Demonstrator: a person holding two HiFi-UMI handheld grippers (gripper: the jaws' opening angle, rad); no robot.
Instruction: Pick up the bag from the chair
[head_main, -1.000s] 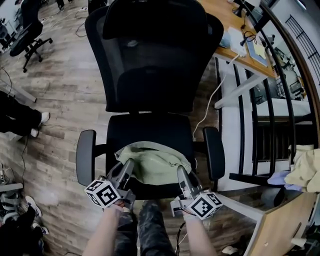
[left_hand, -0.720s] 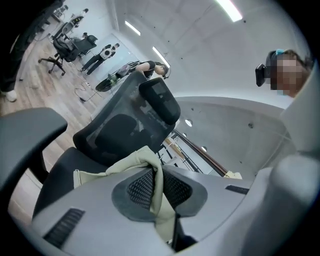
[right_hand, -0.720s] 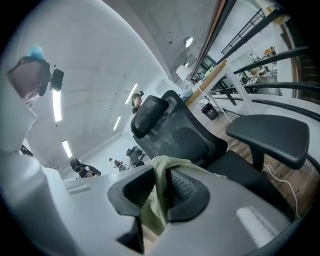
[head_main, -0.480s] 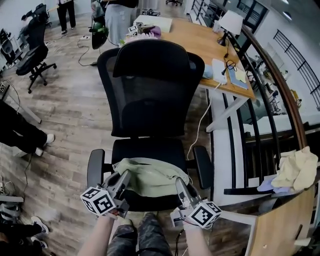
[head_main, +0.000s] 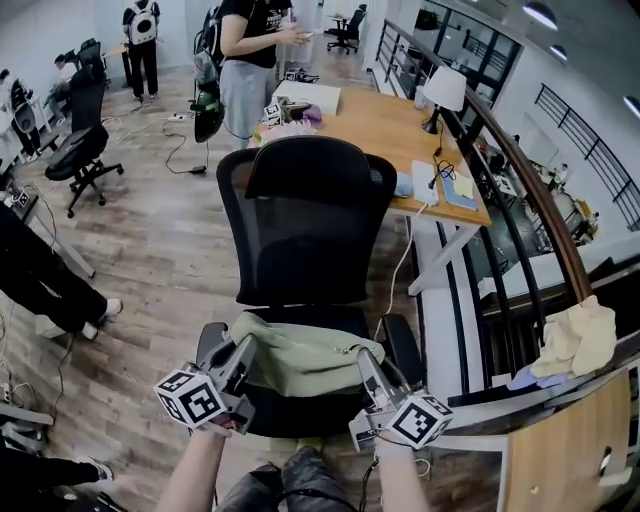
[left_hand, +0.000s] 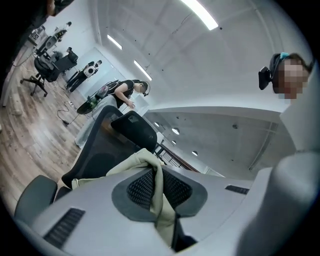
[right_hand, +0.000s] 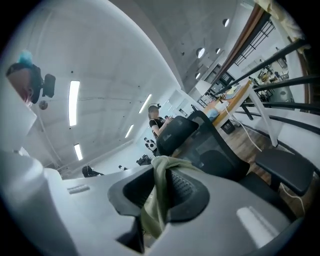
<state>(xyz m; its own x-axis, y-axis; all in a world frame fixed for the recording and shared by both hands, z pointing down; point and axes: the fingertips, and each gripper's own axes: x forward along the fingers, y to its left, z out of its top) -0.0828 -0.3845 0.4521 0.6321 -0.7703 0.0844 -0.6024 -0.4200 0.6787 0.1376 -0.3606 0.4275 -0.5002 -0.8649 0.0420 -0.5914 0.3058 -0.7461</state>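
Both my grippers are clamped on the bag (head_main: 305, 355). The left gripper (head_main: 243, 352) has a fold of the pale green fabric pinched between its pads, and the right gripper (head_main: 368, 362) is shut on the other end the same way. The bag hangs slack between them over the front of the chair seat (head_main: 300, 415). I can't tell if its underside touches the seat, and I can't see what's in it, it's just bunched cloth from here.

My knees (head_main: 290, 485) are right up against the seat edge. The armrests (head_main: 402, 350) sit just outside each gripper, so it's pretty boxed in on both sides. Behind the bag is the black mesh backrest (head_main: 305, 230).

On my right there's a white cable (head_main: 400, 270) dropping down from a wooden desk (head_main: 385, 125), with a lamp (head_main: 443, 92) on its far edge. Further right is a dark railing (head_main: 520, 200) with a yellowish cloth (head_main: 575, 340) dumped near it.

On my left, someone's legs (head_main: 50, 285) are out on the wood floor (head_main: 170, 240). Further back there's another office chair (head_main: 85, 120) and a person (head_main: 245, 60) standing at the far end of the desk.
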